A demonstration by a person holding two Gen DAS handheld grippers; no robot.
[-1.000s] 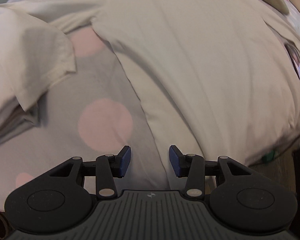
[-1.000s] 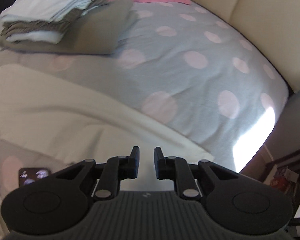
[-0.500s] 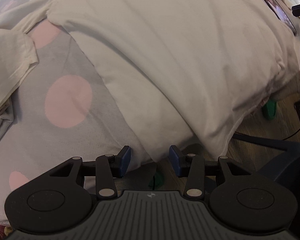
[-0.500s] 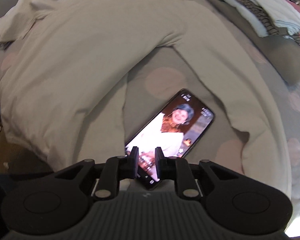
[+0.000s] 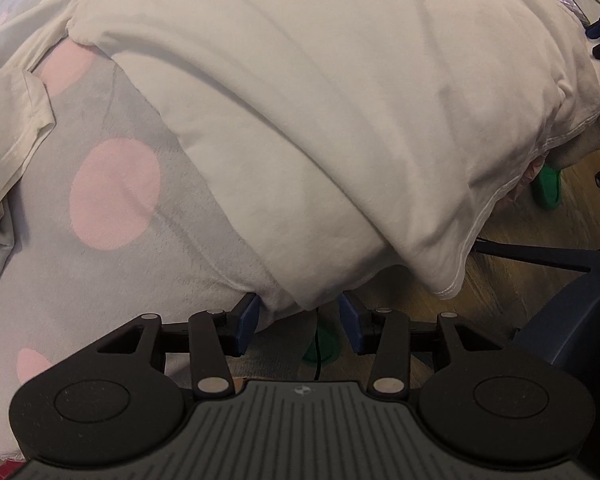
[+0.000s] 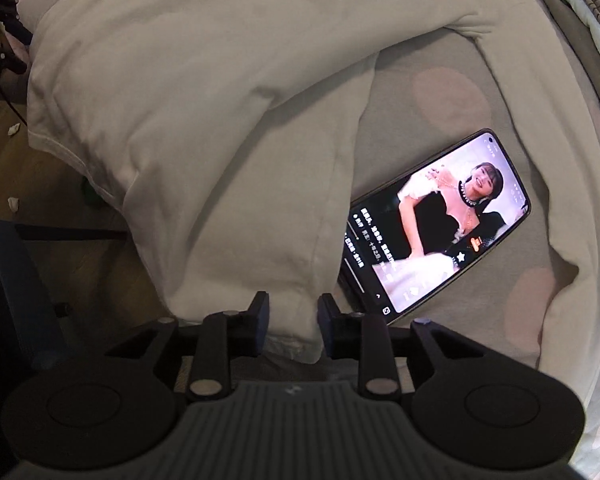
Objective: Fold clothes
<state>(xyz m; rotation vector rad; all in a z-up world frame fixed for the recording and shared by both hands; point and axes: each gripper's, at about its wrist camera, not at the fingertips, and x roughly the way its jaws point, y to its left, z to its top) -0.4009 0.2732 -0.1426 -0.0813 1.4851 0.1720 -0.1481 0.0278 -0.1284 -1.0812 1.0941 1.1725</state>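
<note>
A cream long-sleeved garment (image 5: 320, 92) lies spread on the grey bedspread with pink dots (image 5: 112, 196), and its lower hem hangs over the bed's edge. My left gripper (image 5: 298, 318) points down at that hem. It is open, with a fold of the hem between its blue pads and not pinched. In the right wrist view the same garment (image 6: 204, 112) fills the left and middle. My right gripper (image 6: 293, 314) is over the hem's other end. Its jaws are opening, with cream fabric in the gap and the pads apart from it.
A lit phone (image 6: 436, 224) lies on the bedspread just right of the right gripper, partly under the garment's edge. Folded clothes (image 6: 592, 4) are stacked at the far right. Below the bed edge are wooden floor, a green slipper (image 5: 546, 188) and a blue chair (image 5: 572, 312).
My right gripper swung from facing the far bed and the folded stack to the hem beside the phone, and its jaws widened. My left gripper slid out to the hem at the bed's edge.
</note>
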